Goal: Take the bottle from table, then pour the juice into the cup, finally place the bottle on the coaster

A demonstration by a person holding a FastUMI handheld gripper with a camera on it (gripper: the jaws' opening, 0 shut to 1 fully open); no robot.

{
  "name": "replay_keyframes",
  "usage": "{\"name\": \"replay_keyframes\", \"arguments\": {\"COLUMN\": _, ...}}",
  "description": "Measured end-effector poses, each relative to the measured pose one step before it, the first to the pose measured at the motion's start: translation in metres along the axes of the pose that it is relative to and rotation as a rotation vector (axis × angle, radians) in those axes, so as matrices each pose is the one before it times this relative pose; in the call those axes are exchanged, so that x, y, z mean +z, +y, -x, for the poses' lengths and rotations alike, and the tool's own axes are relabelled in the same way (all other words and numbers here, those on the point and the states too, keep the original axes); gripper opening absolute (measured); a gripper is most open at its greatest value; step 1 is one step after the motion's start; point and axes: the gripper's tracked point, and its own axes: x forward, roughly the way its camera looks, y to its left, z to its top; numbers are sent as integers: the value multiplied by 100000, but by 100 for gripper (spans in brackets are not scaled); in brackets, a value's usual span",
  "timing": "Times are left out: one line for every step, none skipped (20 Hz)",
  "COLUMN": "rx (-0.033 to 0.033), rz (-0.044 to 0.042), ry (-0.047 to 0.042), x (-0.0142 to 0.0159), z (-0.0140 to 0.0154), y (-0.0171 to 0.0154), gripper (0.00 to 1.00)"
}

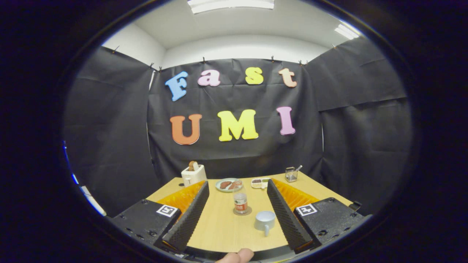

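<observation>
A hand-held gripper (237,215) is held level above the near edge of a pale wooden bench (219,226), pointing straight across it toward the booth's black cloth wall. Its two fingers (188,219) are spread wide apart and hold nothing. A fingertip (239,255) of the person holding it shows just behind the fingers.

Between the fingers, well ahead of them, a small bottle (240,202) with a red label stands upright on a round coaster (242,211). Just beside it, nearer and to the right, sits a pale blue cup (265,220), its handle toward the gripper.

Beyond these, along the far edge of the bench, stand a white toaster (193,174), a plate of food (229,185), a small white tray (260,183) and a wire basket (291,174).
</observation>
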Motion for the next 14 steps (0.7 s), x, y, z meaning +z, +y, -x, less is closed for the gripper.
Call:
{"name": "replay_keyframes", "arguments": {"rx": 946, "rz": 773, "ry": 1409, "x": -562, "z": 553, "y": -4, "gripper": 100}}
{"name": "replay_keyframes", "arguments": {"rx": 481, "rz": 1065, "ry": 567, "x": -256, "z": 704, "y": 14, "gripper": 100}}
{"name": "replay_keyframes", "arguments": {"rx": 803, "rz": 1814, "ry": 303, "x": 27, "z": 498, "y": 63, "gripper": 100}}
{"name": "replay_keyframes", "arguments": {"rx": 394, "rz": 1379, "ry": 183, "x": -169, "z": 314, "y": 85, "gripper": 100}}
{"name": "replay_keyframes", "arguments": {"rx": -168, "rz": 1263, "ry": -4, "x": -211, "z": 286, "y": -111, "gripper": 100}}
{"name": "replay_keyframes", "arguments": {"rx": -641, "rz": 530, "ry": -223, "x": -108, "z": 369, "y": -271, "gripper": 100}}
{"name": "replay_keyframes", "arguments": {"rx": -576, "rz": -1319, "ry": -671, "x": 15, "z": 280, "y": -241, "gripper": 100}}
{"name": "replay_keyframes", "arguments": {"rx": -123, "rz": -815, "ry": -28, "x": -39, "z": 348, "y": -233, "gripper": 100}}
{"name": "replay_keyframes", "arguments": {"rx": -866, "rz": -179, "ry": -81, "x": -107, "z": 101, "y": -394, "gripper": 100}}
{"name": "replay_keyframes", "arguments": {"rx": -1462, "rz": 29, "ry": 41, "x": 4, "z": 214, "y": -635, "gripper": 100}}
{"name": "replay_keyframes", "arguments": {"rx": -974, "rz": 92, "ry": 29, "x": -70, "z": 54, "y": -325, "gripper": 100}}
{"name": "replay_keyframes", "arguments": {"rx": 341, "rz": -34, "ry": 24, "x": 21, "z": 68, "y": 185, "gripper": 100}}
{"name": "replay_keyframes", "arguments": {"rx": 761, "rz": 602, "ry": 14, "x": -108, "z": -64, "y": 388, "gripper": 100}}
{"name": "replay_keyframes", "arguments": {"rx": 366, "rz": 520, "ry": 264, "x": -138, "z": -50, "y": 201, "gripper": 100}}
